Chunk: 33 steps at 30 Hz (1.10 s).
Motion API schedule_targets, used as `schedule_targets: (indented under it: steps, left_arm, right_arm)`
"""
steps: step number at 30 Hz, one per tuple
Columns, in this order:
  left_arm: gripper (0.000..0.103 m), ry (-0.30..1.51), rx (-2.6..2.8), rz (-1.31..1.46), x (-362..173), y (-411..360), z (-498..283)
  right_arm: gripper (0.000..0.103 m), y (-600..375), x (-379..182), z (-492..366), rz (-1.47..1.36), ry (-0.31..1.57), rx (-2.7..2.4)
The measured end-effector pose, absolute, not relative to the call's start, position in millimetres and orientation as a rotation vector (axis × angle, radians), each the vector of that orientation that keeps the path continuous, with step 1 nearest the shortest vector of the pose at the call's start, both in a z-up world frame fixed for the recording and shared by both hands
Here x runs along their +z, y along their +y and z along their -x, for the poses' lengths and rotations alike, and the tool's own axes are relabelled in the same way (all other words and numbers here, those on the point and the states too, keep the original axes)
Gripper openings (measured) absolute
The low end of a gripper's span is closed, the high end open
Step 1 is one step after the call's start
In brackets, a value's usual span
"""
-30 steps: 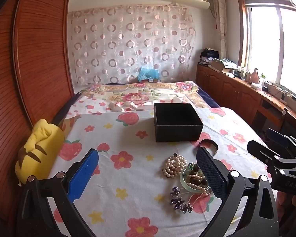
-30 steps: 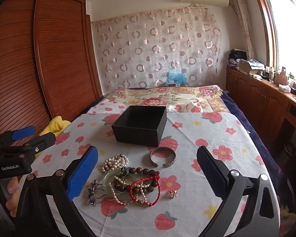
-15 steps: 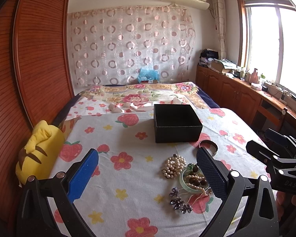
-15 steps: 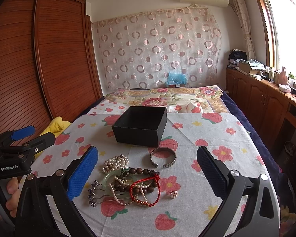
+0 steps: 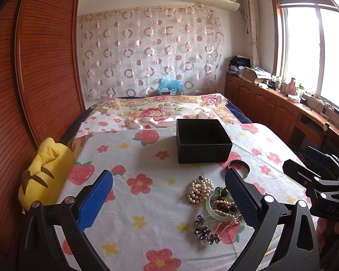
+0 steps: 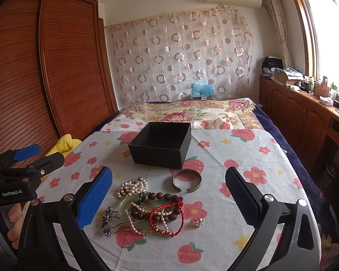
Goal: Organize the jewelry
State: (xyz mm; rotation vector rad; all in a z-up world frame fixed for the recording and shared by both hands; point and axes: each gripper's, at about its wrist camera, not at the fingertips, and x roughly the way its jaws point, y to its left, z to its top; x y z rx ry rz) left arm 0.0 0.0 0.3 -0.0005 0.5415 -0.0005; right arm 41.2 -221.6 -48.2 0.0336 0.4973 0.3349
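Observation:
An open black box [image 6: 160,144] stands on the flowered cloth; it also shows in the left wrist view [image 5: 202,141]. In front of it lie a silver cuff bracelet [image 6: 187,180], a pearl strand [image 6: 132,186], a green jade bangle [image 6: 124,206], brown wooden beads [image 6: 162,196], a red cord bracelet [image 6: 167,220], a purple flower clip [image 6: 107,219] and a small ring [image 6: 198,221]. My right gripper [image 6: 168,194] is open and empty above the pile. My left gripper [image 5: 168,196] is open and empty, left of the pile [image 5: 217,203].
A yellow plush toy [image 5: 45,176] lies at the cloth's left edge by the wooden wardrobe [image 5: 34,79]. A bed with a floral blanket [image 6: 187,113] lies behind the box. Wooden cabinets [image 6: 305,117] run along the right under the window.

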Motion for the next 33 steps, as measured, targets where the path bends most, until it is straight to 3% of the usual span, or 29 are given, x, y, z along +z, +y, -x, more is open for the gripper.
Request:
schedule_targets:
  steps: [33]
  left_arm:
    - [0.096,0.536,0.001,-0.008,3.3,-3.0,0.6]
  right_arm:
    - [0.101,-222.0,-46.4,-40.8,-0.038,0.495,0.335]
